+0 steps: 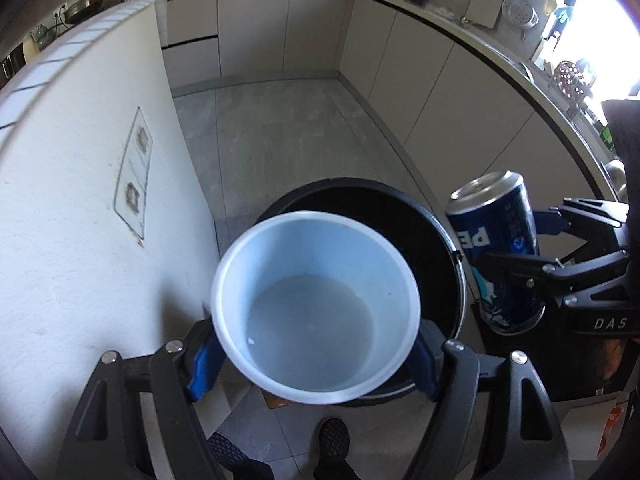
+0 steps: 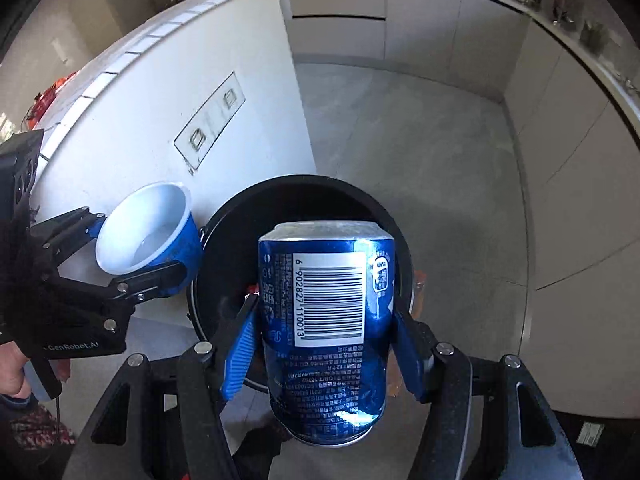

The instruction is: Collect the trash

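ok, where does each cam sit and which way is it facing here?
Left wrist: on the left tongs, looking steeply down along them at the white cup they grip, over the black bin; own blue pads and the person's shoes show.
Right wrist: on the right tongs, looking down at the gripped blue can over the bin; own pads and a hand show.
Shared: cup, can, bin, white wall; each view catches the other tongs.

Blue can [image 2: 326,328], white-lined cup [image 1: 316,304], black bin [image 1: 432,240]
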Motion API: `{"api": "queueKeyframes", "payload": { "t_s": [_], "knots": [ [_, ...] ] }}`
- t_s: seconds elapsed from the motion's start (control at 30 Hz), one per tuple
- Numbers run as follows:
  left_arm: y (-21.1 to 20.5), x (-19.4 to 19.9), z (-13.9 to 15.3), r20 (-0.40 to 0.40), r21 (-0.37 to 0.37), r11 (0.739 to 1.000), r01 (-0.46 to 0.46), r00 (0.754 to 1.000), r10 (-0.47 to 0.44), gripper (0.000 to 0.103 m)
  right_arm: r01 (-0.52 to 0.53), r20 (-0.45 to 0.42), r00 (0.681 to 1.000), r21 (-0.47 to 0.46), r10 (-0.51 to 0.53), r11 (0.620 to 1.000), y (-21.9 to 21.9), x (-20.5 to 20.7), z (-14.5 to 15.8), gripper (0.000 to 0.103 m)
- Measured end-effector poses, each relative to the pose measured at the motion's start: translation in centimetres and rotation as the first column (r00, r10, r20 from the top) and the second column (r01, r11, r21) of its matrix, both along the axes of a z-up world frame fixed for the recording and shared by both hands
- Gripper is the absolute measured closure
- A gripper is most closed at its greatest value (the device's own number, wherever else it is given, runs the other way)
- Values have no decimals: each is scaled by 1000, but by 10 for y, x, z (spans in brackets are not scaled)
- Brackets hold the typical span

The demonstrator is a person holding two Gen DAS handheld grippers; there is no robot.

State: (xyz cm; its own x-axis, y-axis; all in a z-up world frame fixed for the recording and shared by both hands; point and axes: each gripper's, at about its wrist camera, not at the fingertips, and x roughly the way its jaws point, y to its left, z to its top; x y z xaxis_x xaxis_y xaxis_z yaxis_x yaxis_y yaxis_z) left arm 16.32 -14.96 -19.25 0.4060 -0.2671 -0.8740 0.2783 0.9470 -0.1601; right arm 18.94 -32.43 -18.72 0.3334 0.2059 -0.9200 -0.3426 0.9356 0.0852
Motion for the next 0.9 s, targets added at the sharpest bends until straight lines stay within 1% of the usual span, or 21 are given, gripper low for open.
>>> {"api": "queueKeyframes", "payload": {
  "t_s": [0.03,0.07,0.1,0.13,0.17,0.2,0.27,0.37,0.57,0.67,0.8,0.9],
  "knots": [
    [0,3,-2,-6,0,1000,2,1000,-2,24,-10,-10,1000,8,10,1000,2,6,-2,37],
    [-1,6,-7,-6,21,1000,-9,1000,9,20,-14,-17,1000,10,14,1000,2,8,-6,34],
    [1,8,-13,-9,45,999,-31,999,31,9,-6,-17,1000,-2,6,1000,1,15,-9,13],
    [5,9,-18,-17,65,997,-51,998,52,6,19,5,1000,-23,-19,1000,-2,19,-9,1],
    [10,9,-22,-33,86,994,-74,996,77,6,52,28,998,-30,-51,998,-8,24,-6,0],
    [13,7,-23,-32,91,992,-92,995,95,6,91,33,995,-14,-91,996,-15,29,-2,0],
    [20,2,-21,-18,87,989,-119,992,121,6,134,51,990,-5,-133,991,-24,32,5,0],
    [23,-2,-14,-8,81,987,-137,990,138,6,168,59,984,11,-168,986,-32,33,10,0],
    [15,-7,13,38,74,988,-137,990,135,6,184,72,980,-5,-183,983,-32,22,14,0],
    [9,-13,29,66,68,989,-133,990,128,4,210,96,974,-18,-207,978,-29,15,18,0],
    [6,-20,47,99,62,990,-128,988,121,4,232,133,964,-8,-229,973,-27,2,30,0],
    [4,-25,58,119,53,991,-127,986,120,4,239,145,961,7,-238,971,-22,-4,37,0]
  ]
}}
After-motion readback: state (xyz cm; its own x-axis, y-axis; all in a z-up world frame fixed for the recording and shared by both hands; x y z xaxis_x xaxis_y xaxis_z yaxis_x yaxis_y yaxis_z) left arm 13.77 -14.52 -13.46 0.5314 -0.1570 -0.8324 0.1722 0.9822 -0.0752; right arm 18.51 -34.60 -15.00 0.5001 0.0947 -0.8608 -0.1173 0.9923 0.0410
